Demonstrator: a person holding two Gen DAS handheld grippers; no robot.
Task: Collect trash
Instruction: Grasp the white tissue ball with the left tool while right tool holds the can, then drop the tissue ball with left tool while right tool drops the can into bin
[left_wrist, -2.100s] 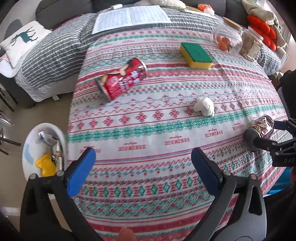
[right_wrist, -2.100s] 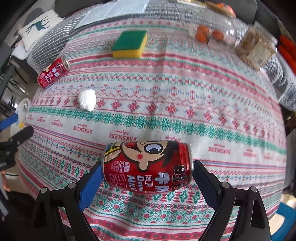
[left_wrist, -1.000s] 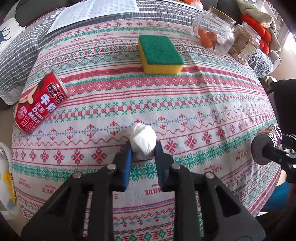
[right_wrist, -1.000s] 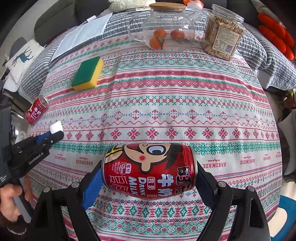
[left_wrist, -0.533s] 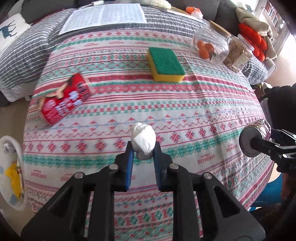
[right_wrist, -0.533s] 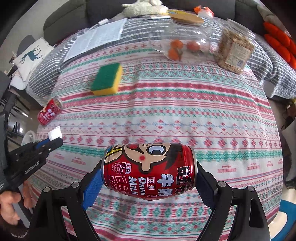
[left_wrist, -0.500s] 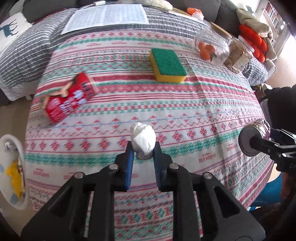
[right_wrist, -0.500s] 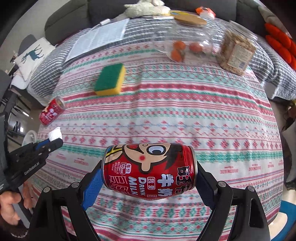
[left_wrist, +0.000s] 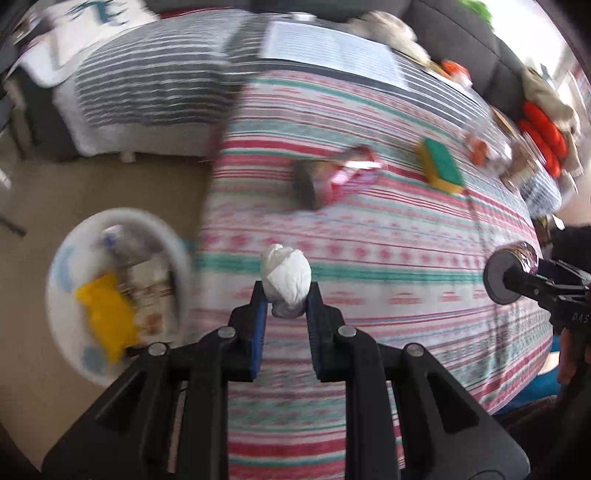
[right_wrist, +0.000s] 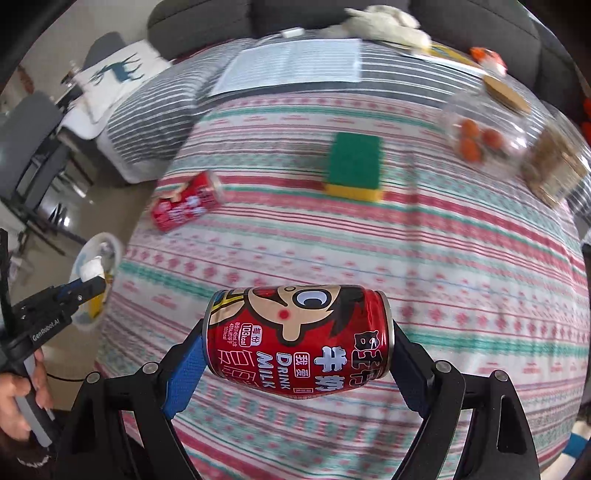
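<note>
Clearly the left gripper (left_wrist: 284, 301) is clenched on a crumpled white paper ball (left_wrist: 285, 280), held in the middle of the left wrist view above the patterned red and green tablecloth (left_wrist: 406, 251). Such paper is probably very light and soft, so a gentle squeeze across its middle is enough. The right gripper (right_wrist: 295, 347) grasps a red metal drink can (right_wrist: 297, 338) by its two flat ends, low in the centre of its view; the smooth wall may slip and dent, so the ends are the better place. A white round waste bin (left_wrist: 64, 254) with yellow rubbish stands at the left of the frame, though blurred. A second red can (right_wrist: 186, 201) lies on the cloth in the upper left.
</note>
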